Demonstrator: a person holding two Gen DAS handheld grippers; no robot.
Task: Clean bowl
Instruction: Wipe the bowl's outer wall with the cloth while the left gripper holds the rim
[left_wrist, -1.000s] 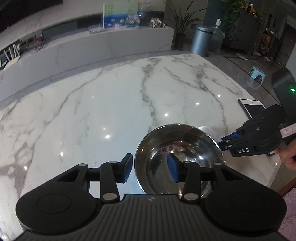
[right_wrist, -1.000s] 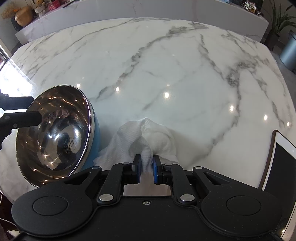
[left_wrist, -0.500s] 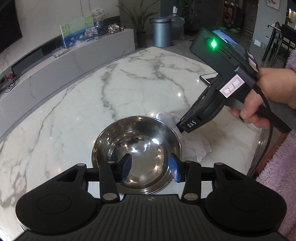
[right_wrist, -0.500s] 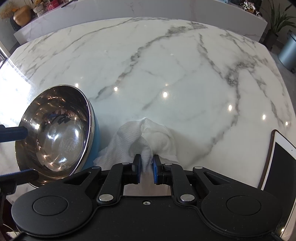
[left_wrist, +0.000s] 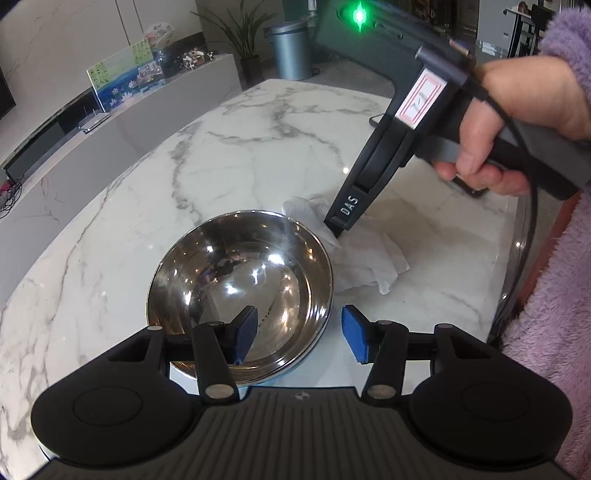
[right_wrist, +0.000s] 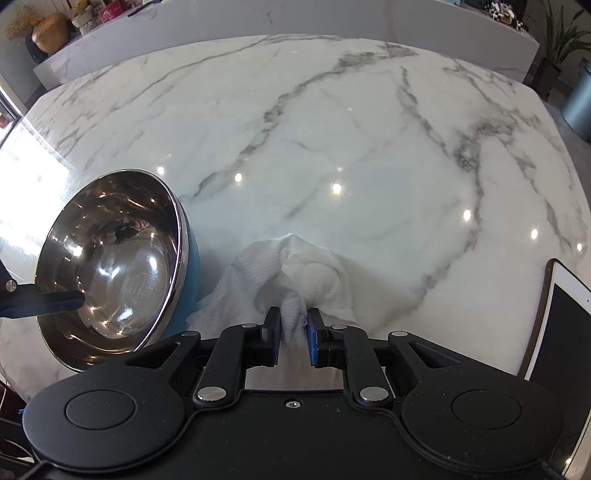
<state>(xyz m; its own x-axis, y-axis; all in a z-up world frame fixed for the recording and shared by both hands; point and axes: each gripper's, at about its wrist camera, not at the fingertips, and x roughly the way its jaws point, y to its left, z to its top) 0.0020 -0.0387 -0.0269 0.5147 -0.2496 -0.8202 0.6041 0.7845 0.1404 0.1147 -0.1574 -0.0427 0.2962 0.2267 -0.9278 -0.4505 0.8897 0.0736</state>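
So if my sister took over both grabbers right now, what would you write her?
Left hand-held gripper: open, straddling the near rim of the steel bowl, one finger inside, one outside; not clamped.
Right hand-held gripper: shut on the white cloth, which lies bunched on the marble table just right of the bowl.
Done: cloth grasped, bowl approached.
Left: close on the rim to steady the bowl, lift the cloth in, wipe the inside.

Left tongs (left_wrist: 299, 334) spread wide, right tongs (right_wrist: 294, 326) pinched nearly closed, right hand (left_wrist: 517, 122) apparently squeezing the grip
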